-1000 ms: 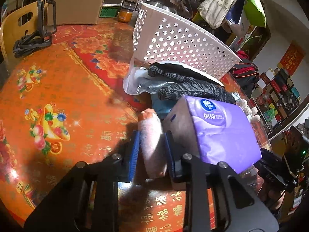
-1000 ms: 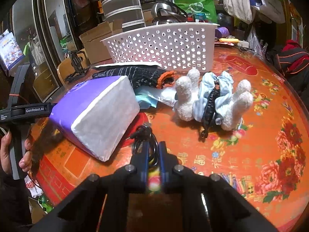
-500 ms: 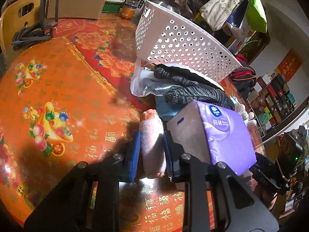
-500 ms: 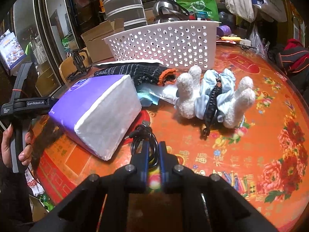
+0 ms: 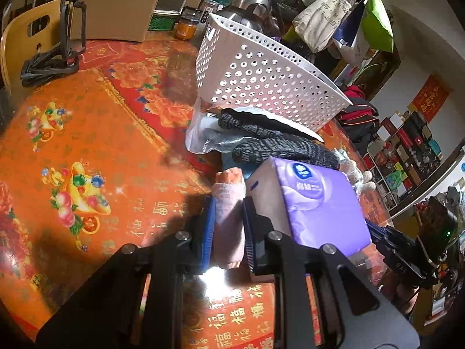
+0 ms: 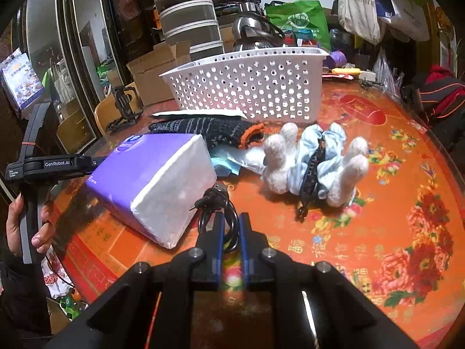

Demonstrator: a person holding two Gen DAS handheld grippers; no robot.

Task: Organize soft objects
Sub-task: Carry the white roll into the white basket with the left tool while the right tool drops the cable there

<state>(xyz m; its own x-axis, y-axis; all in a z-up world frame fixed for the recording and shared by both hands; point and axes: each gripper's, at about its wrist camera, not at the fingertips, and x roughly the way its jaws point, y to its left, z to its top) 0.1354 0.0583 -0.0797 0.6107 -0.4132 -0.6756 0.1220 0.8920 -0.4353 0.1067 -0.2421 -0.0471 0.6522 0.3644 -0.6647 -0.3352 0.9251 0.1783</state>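
Pink, soft rolled cloth (image 5: 228, 218) was pinched mid-length by the left gripper (image 5: 228, 226), judged light and squashy; a black cable (image 6: 216, 212) was clamped by the right gripper (image 6: 231, 232).

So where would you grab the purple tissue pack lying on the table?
Grip the purple plastic-wrapped tissue pack across its short width near the white end face, coming from above on the side facing the right gripper. That end is unobstructed, while the far end sits against the dark knitted glove. It looks soft, so expect some squash.
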